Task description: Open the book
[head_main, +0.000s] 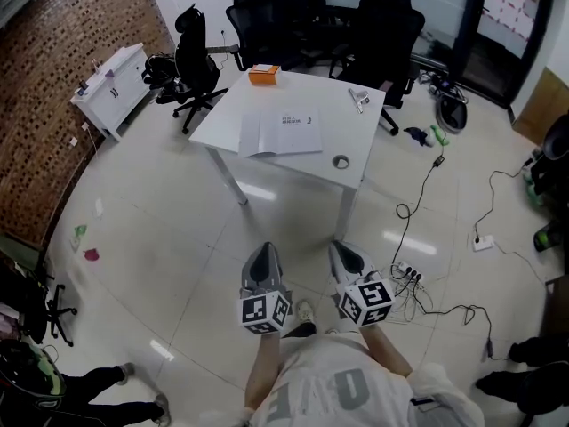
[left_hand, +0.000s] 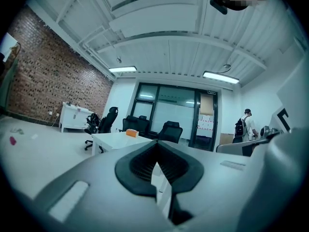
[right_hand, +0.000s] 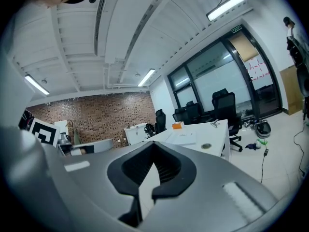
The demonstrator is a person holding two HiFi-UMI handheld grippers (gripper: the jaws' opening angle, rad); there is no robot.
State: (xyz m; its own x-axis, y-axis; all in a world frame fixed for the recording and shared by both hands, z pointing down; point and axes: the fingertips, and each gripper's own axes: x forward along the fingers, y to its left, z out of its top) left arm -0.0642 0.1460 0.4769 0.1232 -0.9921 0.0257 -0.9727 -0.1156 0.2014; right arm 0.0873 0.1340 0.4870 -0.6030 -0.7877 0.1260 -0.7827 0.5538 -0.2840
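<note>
A white book (head_main: 283,132) lies flat near the middle of the white table (head_main: 231,105), print showing on its upper face; the right gripper view shows the book (right_hand: 186,136) far ahead. Both grippers hang over the floor in front of the person's body, well short of the table. My left gripper (head_main: 262,261) is shut with nothing in it, its jaws meeting at the tip (left_hand: 157,144). Beside it my right gripper (head_main: 348,258) is shut and empty too, and its tips (right_hand: 153,146) point toward the table.
An orange box (head_main: 263,74), a silver clip-like tool (head_main: 359,99) and a small round object (head_main: 341,161) share the table. Black office chairs (head_main: 197,60) ring its far side. A white cabinet (head_main: 111,89) stands left. Cables and a power strip (head_main: 409,274) lie on the floor at right.
</note>
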